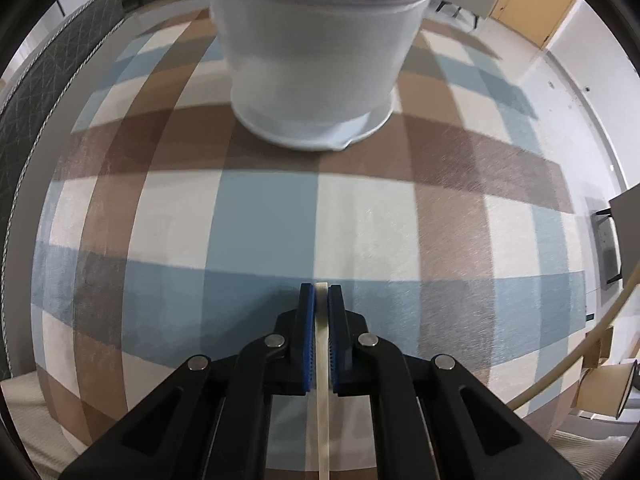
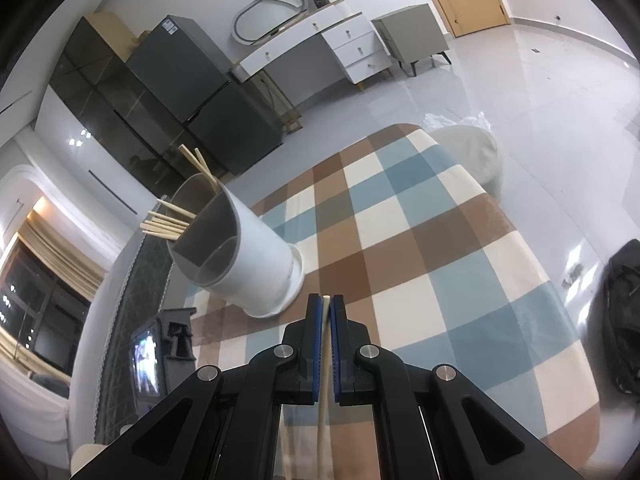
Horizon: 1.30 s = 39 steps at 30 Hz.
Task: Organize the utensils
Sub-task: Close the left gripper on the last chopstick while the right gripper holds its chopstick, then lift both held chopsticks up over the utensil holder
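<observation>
A white utensil holder stands on the checked tablecloth straight ahead of my left gripper, a short way off. My left gripper is shut on a pale wooden chopstick that runs back between the fingers. In the right wrist view the same holder is ahead to the left, with two compartments and several chopsticks sticking out of the far one. My right gripper is shut on another pale chopstick, just right of the holder's base.
A dark quilted chair back borders the table on the left. The table's right edge drops to a glossy tile floor. A fridge, white drawers and a dark bag stand around the room.
</observation>
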Motion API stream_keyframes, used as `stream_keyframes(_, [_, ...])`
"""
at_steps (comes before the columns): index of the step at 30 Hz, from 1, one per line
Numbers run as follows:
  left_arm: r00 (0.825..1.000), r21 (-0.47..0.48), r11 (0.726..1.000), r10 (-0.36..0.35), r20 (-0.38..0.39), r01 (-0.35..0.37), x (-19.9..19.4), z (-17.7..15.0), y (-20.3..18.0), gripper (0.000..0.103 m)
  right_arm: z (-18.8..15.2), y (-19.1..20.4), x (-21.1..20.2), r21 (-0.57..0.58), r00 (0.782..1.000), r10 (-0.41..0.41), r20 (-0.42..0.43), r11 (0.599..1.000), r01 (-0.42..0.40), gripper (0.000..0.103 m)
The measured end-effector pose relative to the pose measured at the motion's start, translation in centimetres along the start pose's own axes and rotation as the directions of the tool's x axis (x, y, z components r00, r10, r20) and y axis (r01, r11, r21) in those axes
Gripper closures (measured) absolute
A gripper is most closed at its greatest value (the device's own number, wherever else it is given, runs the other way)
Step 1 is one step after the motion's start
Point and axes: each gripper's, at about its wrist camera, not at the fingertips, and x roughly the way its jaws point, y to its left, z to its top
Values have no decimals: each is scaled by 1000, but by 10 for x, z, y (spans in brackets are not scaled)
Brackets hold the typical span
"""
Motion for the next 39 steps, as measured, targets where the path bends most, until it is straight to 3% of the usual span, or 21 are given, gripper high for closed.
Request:
stream_keyframes(6, [987,47,996,-81,140,75,-40,3,-5,101,-5,9,-4,-49,1000,-4,18,999,5,100])
stream_keyframes(15, [922,106,985,-167,350,138,-102,12,8,101,-24,33,1,-157,1000,-21,-10,987,19,100])
stream_keyframes(26, [898,150,977,-202,390,154,-126,-3,24,101,-45,55,-18,-209,1000,-15,17,978,18,100])
stream_keyframes(33, [897,150,975,-209,391,162,-138,-13,38,101,-60,76,-34,-274,1000,-9,29,962,16,100])
stream_keyframes(39, [894,143,976,-210,396,166,-146,-21,50,101,-61,82,-43,-261,999,-8,43,965,19,100])
